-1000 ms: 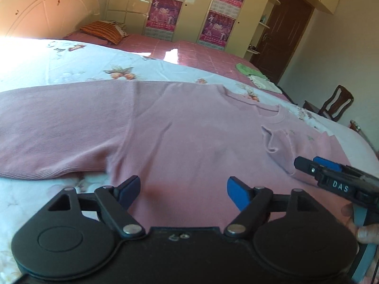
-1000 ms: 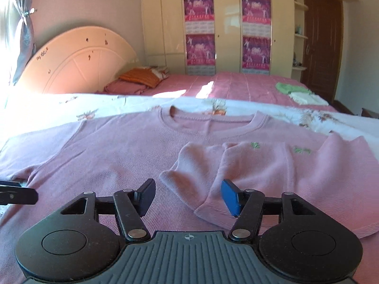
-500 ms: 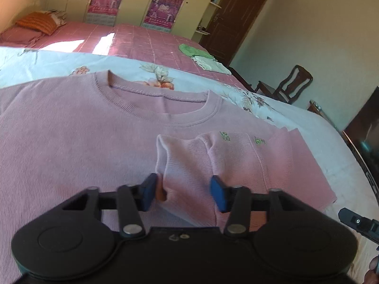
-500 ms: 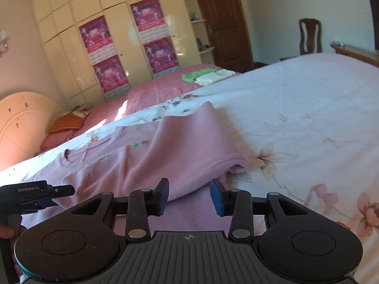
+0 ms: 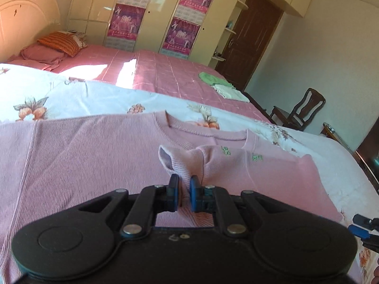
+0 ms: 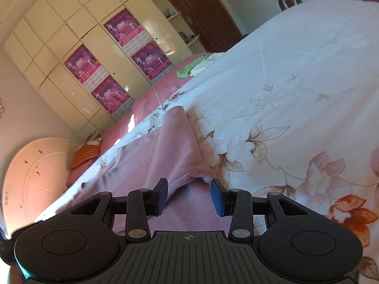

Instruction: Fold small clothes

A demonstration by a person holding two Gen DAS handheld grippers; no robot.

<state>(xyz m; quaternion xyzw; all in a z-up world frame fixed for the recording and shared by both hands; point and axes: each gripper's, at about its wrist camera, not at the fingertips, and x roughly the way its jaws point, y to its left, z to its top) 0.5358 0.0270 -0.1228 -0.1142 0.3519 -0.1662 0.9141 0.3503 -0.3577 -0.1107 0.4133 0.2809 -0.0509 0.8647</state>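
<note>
A pink sweater lies flat on the floral bedsheet, neck toward the far side. Its right sleeve is folded back over the chest. My left gripper is shut on the cuff of that sleeve, and the cloth bunches up between the blue pads. In the right wrist view, the sweater's folded side edge runs away from the camera. My right gripper is rolled to one side and stands open at that edge, with a corner of the fold between the fingertips and no pad pressing on it. Its tips also show at the lower right of the left wrist view.
The floral sheet stretches to the right of the sweater. A second bed with a pink checked cover holds folded green and white clothes and an orange pillow. A wooden chair and a wardrobe stand beyond.
My left gripper moved onto the folded sleeve and closed on its cuff. My right gripper swung across to the sweater's right edge, rolled over, and its jaws narrowed.
</note>
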